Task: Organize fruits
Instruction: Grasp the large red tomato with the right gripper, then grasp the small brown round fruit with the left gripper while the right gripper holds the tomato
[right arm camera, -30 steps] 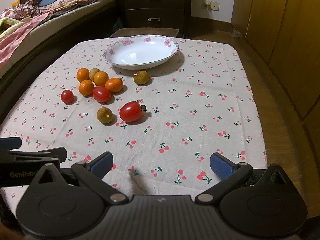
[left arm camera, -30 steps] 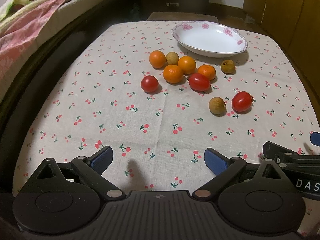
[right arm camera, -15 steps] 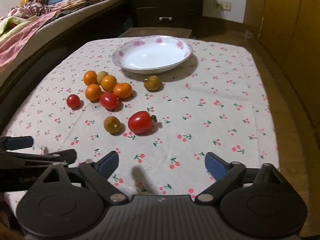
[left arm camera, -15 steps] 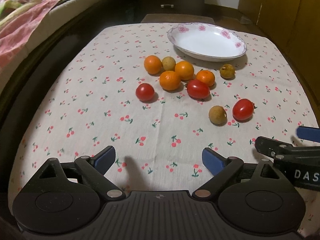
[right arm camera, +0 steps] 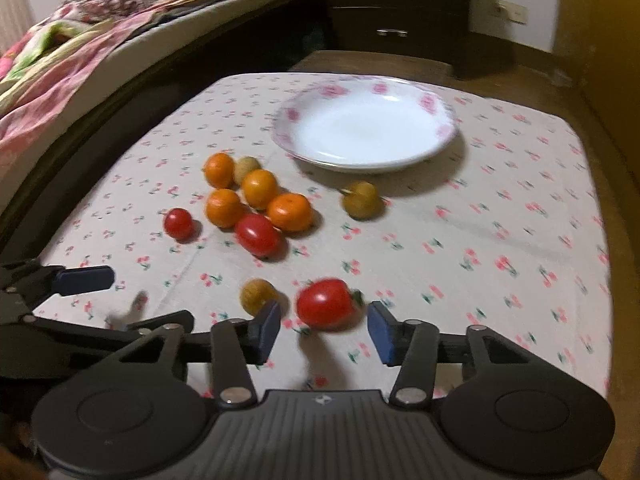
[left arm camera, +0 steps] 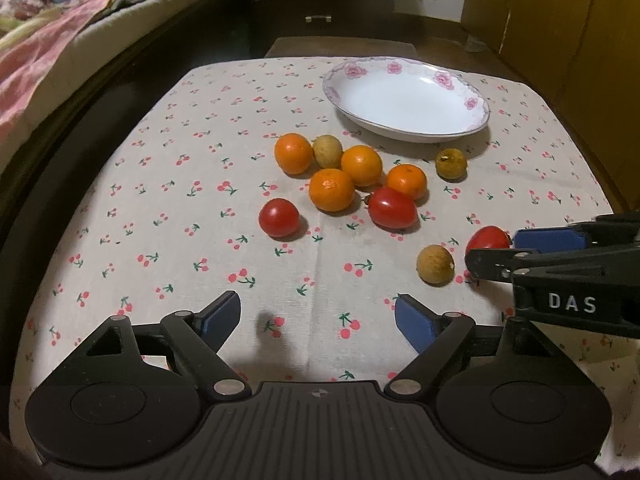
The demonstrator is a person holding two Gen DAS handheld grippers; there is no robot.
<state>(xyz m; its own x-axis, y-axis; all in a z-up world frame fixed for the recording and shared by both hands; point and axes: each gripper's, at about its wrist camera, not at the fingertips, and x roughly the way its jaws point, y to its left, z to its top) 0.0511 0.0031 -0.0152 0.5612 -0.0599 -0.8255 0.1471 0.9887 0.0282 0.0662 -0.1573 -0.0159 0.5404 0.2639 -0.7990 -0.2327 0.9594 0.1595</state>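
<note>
A white flowered plate [left arm camera: 406, 98] [right arm camera: 366, 130] stands empty at the far side of the cherry-print cloth. In front of it lie several oranges [left arm camera: 332, 189] [right arm camera: 259, 189], red tomatoes [left arm camera: 392, 208] [right arm camera: 257, 235] and small brown fruits [left arm camera: 435, 264] [right arm camera: 361, 200]. My right gripper [right arm camera: 323, 326] is open, its fingers on either side of the nearest tomato [right arm camera: 326, 303] [left arm camera: 487, 239], not touching it. My left gripper [left arm camera: 318, 316] is open and empty above bare cloth near the front edge. The right gripper's fingers [left arm camera: 548, 239] show at the right of the left wrist view.
A bed with pink bedding [left arm camera: 60, 36] runs along the left of the table. A dark chest of drawers [right arm camera: 396, 12] stands behind it. Wooden cupboards [left arm camera: 560, 12] are on the right. A brown fruit [right arm camera: 258, 295] lies just left of the right gripper's left finger.
Both grippers have moved forward toward the fruit. The right gripper has advanced so that its open fingers now flank the nearest tomato, and its fingers stand closer together.
</note>
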